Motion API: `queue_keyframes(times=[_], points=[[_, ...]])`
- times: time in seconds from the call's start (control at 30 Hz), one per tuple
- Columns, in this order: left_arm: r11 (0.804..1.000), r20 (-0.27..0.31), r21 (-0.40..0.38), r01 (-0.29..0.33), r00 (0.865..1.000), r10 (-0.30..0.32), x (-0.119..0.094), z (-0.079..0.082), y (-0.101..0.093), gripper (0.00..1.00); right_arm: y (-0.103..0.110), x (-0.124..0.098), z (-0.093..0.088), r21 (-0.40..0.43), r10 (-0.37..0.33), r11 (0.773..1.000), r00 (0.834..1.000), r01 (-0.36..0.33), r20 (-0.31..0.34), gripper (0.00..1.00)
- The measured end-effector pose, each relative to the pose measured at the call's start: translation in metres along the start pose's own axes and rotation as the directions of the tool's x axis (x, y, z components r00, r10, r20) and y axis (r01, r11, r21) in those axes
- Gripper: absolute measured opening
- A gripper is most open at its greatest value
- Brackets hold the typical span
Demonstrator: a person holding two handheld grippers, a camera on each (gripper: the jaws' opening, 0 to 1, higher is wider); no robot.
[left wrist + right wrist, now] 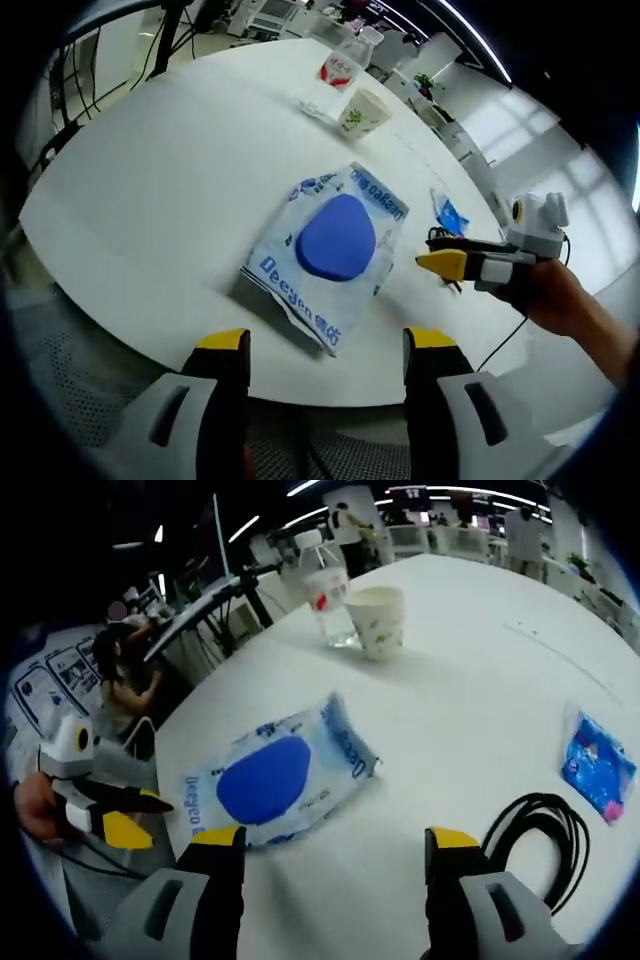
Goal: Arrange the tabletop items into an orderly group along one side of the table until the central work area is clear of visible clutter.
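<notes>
both grippers, left (325, 345) and right (333, 842), wide and empty; approach step, wipes pack (328, 252) at 12 o'clock; next, close on its edge

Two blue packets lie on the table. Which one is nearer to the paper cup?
The large Deeyen packet with the blue oval, left of the small blue packet, lies nearer the paper cup.

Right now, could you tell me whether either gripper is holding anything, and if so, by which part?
Nothing is held. The left gripper and right gripper both stand open over the table, short of the blue pack.
</notes>
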State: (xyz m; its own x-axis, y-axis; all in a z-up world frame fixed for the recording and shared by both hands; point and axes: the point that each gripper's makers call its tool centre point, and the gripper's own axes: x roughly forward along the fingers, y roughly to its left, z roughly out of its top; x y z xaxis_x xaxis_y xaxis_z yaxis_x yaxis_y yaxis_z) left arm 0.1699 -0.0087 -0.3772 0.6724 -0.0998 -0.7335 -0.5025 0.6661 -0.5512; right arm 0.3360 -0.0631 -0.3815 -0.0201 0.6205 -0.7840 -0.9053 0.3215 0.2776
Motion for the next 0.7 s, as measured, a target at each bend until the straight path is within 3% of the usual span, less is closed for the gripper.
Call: queue_keyframes(times=[0.17, 0.33, 0.4, 0.47, 0.7], points=[[1.000, 0.003, -0.028, 0.001, 1.000, -0.001, -0.006, -0.003, -0.007, 0.60, -0.001, 0.005, 0.009, -0.024, 0.006, 1.000, 1.000, -0.006, -0.006, 0.78], [0.998, 0.009, -0.059, -0.003, 1.000, 0.004, -0.004, -0.004, -0.002, 0.57, 0.005, 0.009, 0.017, -0.037, 0.005, 0.999, 1.000, -0.005, -0.001, 0.74], [0.998, 0.015, -0.065, -0.005, 1.000, 0.006, -0.009, -0.005, -0.009, 0.56, 0.007, 0.008, 0.019, -0.040, 0.006, 0.999, 1.000, -0.006, 0.003, 0.72], [0.998, 0.016, -0.067, -0.007, 1.000, 0.008, -0.003, -0.003, -0.001, 0.56, 0.005, 0.012, 0.022, -0.043, 0.012, 0.999, 1.000, -0.011, 0.001, 0.70], [0.998, 0.012, -0.063, -0.001, 1.000, 0.002, 0.004, -0.003, -0.005, 0.52, -0.002, 0.025, 0.037, -0.039, 0.013, 0.999, 1.000, -0.012, 0.008, 0.61]])
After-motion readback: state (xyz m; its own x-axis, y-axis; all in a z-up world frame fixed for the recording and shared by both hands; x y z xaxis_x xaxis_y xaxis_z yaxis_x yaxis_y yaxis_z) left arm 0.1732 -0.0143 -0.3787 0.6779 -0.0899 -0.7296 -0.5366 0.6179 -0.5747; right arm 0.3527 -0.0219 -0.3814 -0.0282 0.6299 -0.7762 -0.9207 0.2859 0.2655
